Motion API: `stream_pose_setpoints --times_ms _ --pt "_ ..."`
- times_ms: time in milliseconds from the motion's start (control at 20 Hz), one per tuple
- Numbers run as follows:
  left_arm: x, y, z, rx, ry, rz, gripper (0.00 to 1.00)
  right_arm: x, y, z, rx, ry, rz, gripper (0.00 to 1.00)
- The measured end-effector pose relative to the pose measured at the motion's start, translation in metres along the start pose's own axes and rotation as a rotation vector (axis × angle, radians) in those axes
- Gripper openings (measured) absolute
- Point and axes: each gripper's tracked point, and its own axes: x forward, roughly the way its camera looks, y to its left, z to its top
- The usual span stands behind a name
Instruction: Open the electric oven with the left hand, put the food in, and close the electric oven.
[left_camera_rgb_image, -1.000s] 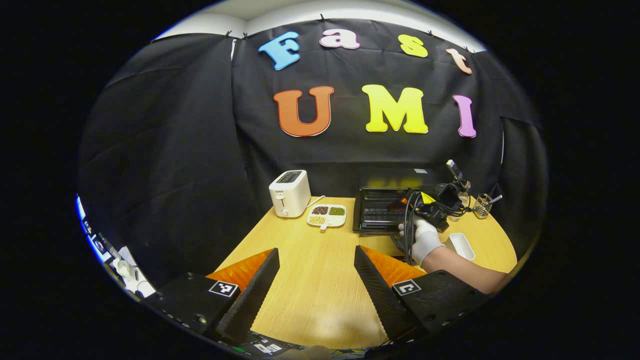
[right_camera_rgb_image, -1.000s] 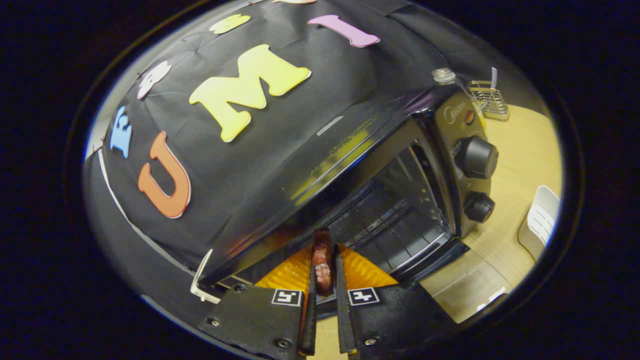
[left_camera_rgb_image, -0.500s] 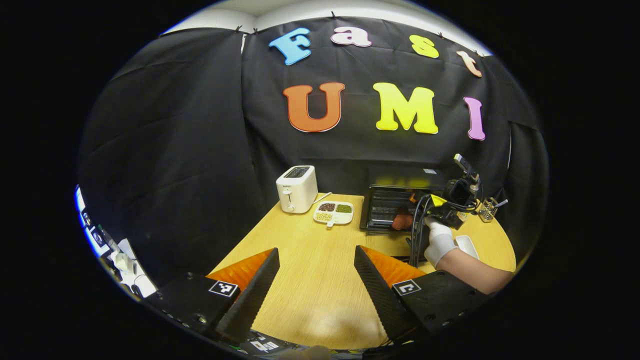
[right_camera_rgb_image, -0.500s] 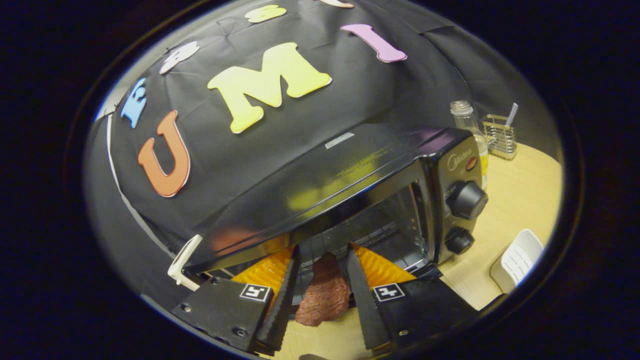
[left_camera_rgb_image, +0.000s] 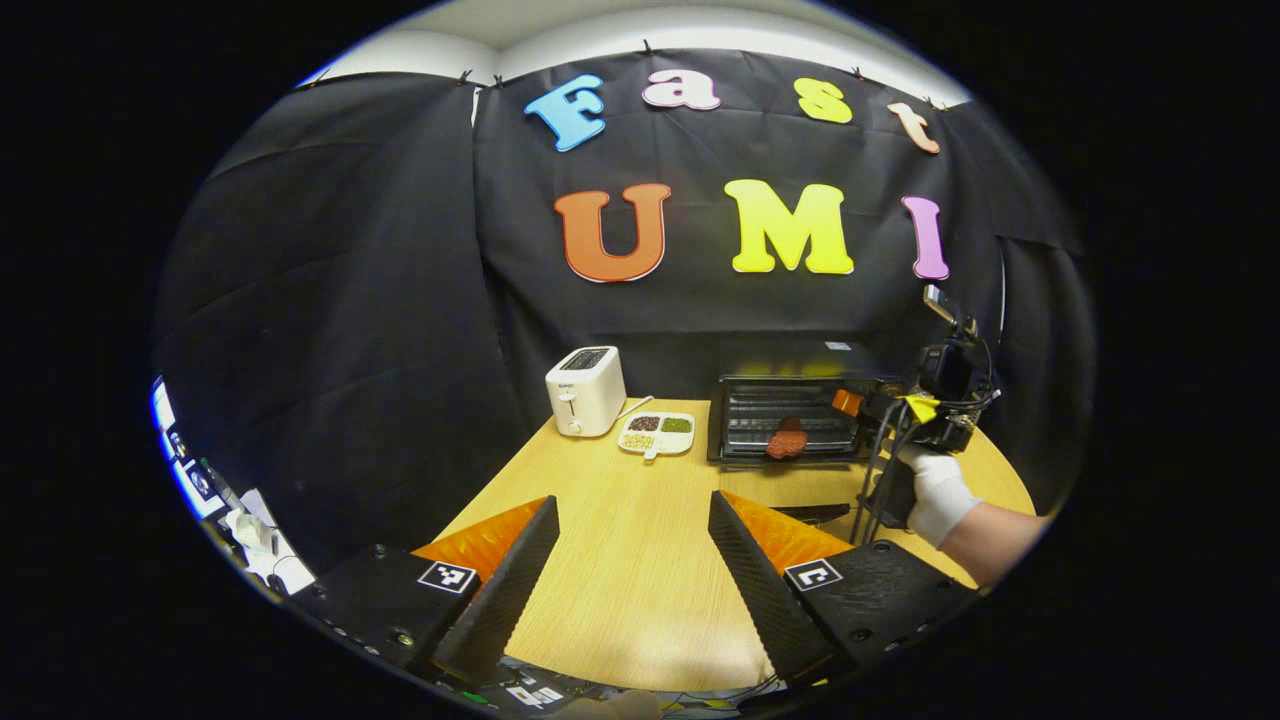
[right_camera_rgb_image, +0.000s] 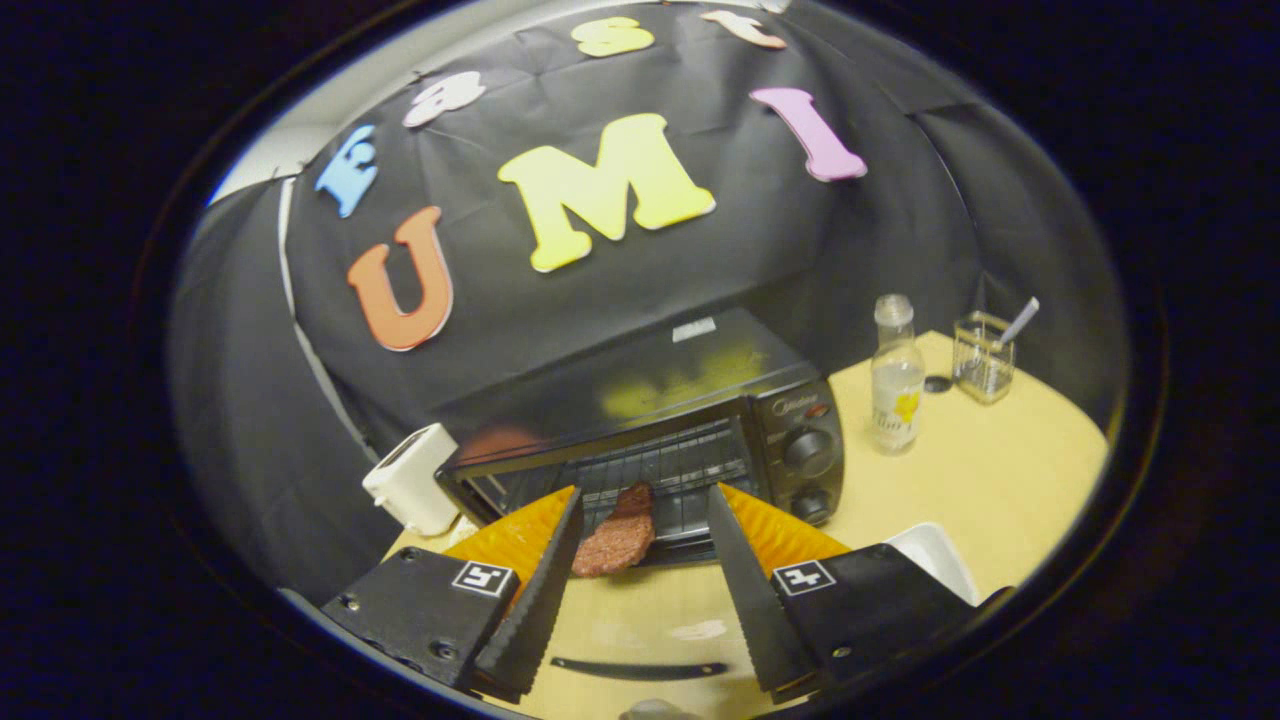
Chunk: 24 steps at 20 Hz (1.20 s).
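both grippers stand spread and empty. food (right_camera_rgb_image: 614, 534) lies half out of the electric oven (right_camera_rgb_image: 660, 430), centre frame, between the right gripper (right_camera_rgb_image: 640, 580) fingers. left gripper (left_camera_rgb_image: 630, 560) sits lower frame, well apart from the open door.

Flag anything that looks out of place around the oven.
The meat patty lies at the front edge of the oven opening, partly hanging out rather than fully on the rack. The door is open, so it may foul on closing. Both the right gripper and left gripper are open.
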Motion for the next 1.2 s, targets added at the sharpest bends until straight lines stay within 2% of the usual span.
stream_pose_setpoints --times_ms 50,200,300,350,400,450,650,700,750,850,950,1050,1100,1200 --pt "-0.009 -0.003 0.001 -0.001 -0.017 -0.007 0.96 -0.024 -0.001 0.01 -0.037 -0.016 0.024 0.82" --pt "-0.032 -0.02 -0.001 -0.018 -0.06 -0.043 0.96 -0.095 -0.021 0.04 -0.127 -0.066 0.028 1.0" --pt "-0.049 -0.031 -0.003 -0.025 -0.087 -0.064 0.96 -0.138 -0.037 0.062 -0.174 -0.1 0.022 0.96" --pt "-0.057 -0.038 -0.003 -0.025 -0.1 -0.075 0.96 -0.159 -0.046 0.073 -0.193 -0.109 0.018 1.0" --pt "-0.064 -0.041 -0.002 -0.02 -0.118 -0.076 0.96 -0.179 -0.055 0.085 -0.211 -0.131 0.015 0.96" --pt "-0.071 -0.044 -0.001 -0.017 -0.13 -0.078 0.96 -0.195 -0.066 0.1 -0.229 -0.156 0.007 1.0" --pt "-0.079 -0.058 0.001 -0.032 -0.159 -0.059 0.96 -0.25 -0.114 0.146 -0.313 -0.225 -0.031 1.0" --pt "-0.08 -0.062 0.001 -0.036 -0.158 -0.047 0.96 -0.258 -0.126 0.152 -0.321 -0.235 -0.033 0.96" --pt "-0.079 -0.067 0.001 -0.035 -0.158 -0.032 0.96 -0.265 -0.136 0.156 -0.32 -0.241 -0.026 1.0" --pt "-0.073 -0.079 0.0 -0.026 -0.159 0.002 0.96 -0.271 -0.154 0.154 -0.316 -0.224 -0.003 0.96" --pt "-0.065 -0.091 -0.005 -0.025 -0.14 0.045 0.96 -0.27 -0.168 0.146 -0.318 -0.177 0.04 1.0" --pt "-0.056 -0.112 -0.009 -0.058 -0.133 0.048 0.96 -0.268 -0.182 0.145 -0.338 -0.158 0.072 1.0" --pt "-0.05 -0.123 -0.012 -0.066 -0.129 0.044 0.96 -0.267 -0.19 0.144 -0.349 -0.146 0.076 0.96" --pt "-0.032 -0.142 -0.026 -0.039 -0.098 0.028 0.96 -0.268 -0.201 0.145 -0.342 -0.127 0.077 0.96"
